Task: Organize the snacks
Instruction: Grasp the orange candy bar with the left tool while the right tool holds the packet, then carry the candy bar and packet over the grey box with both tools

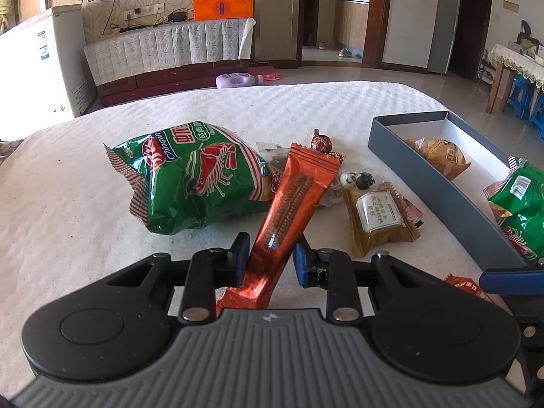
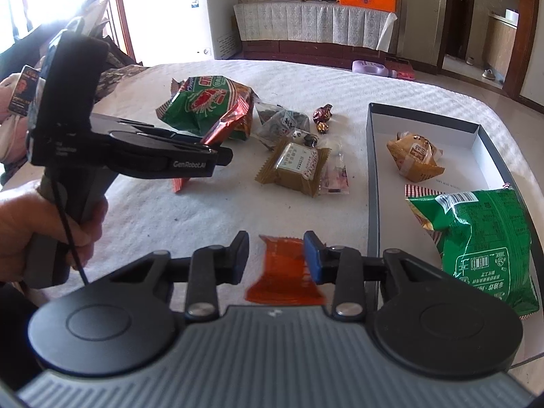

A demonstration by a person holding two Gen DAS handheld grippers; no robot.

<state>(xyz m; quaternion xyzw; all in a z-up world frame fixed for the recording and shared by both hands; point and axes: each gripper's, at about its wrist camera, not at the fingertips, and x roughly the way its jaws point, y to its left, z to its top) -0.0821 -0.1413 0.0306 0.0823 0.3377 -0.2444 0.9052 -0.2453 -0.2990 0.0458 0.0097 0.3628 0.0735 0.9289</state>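
**A:** What did your two wrist cameras show?

**B:** My left claw (image 1: 270, 253) was closed on a long orange snack bar (image 1: 289, 210), both pads pressing its wrapper, the bar tilted up off the white-covered table (image 1: 85, 187). Just beyond it lay a green shrimp-chip bag (image 1: 190, 183), a few foil-wrapped chocolates (image 1: 321, 142) and a tan pastry packet (image 1: 377, 217).

**A:** And the right side?

**B:** My right claw (image 2: 276, 258) stood narrowly open over a second orange wrapper (image 2: 284, 268) lying on the table. The right pad touched its edge; the left pad stood apart from it, so nothing was gripped.

**A:** Where was the box?

**B:** The grey box (image 2: 372, 176) sat at the right, white inside. A wrapped bun (image 2: 414, 159) rested at its far end, and a second green chip bag (image 2: 482, 241) lay across its near end. At the left, a hand (image 2: 40, 231) held the left tool's handle.
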